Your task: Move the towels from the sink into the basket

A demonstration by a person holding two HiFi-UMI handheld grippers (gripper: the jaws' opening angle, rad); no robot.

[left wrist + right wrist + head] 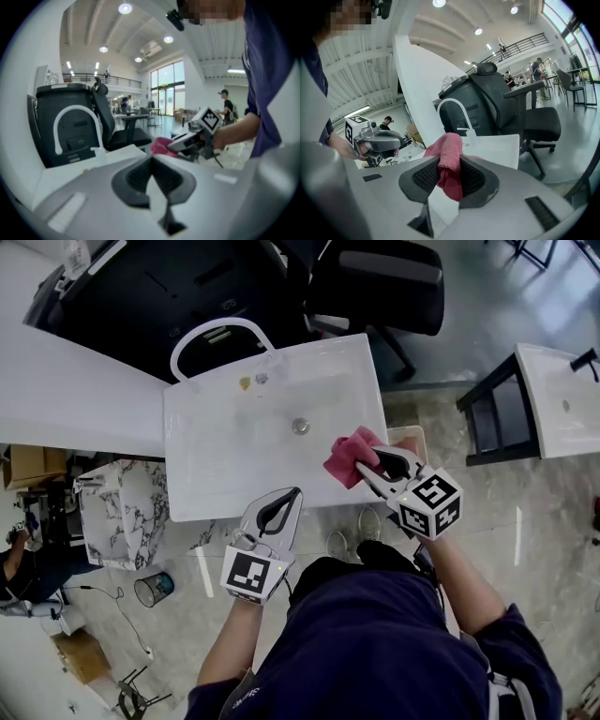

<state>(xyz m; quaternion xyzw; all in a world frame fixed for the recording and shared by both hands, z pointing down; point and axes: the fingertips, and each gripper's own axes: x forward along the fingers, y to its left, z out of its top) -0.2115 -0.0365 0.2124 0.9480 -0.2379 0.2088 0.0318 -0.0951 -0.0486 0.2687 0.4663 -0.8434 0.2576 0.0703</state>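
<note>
While clamping pink towel [347,457] in right tongs [367,465] at sink [187,427] rim's 4 o'clock, head toward 3 o'clock: likely basket [411,434] just beyond, half hidden underneath. Leave left tongs [292,495], pressed together and empty, off 6 o'clock edge; farther away.

I can read no words, brands or numbers anywhere. Only black-and-white square markers show, on the cube [251,576] of the left gripper [292,495] at seven o'clock and the cube [428,505] of the right gripper [366,463] at three.

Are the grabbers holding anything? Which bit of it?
The right gripper pinches the pink towel by a bunched fold; the rest sticks out beyond its jaws. The left gripper is shut, empty.
</note>
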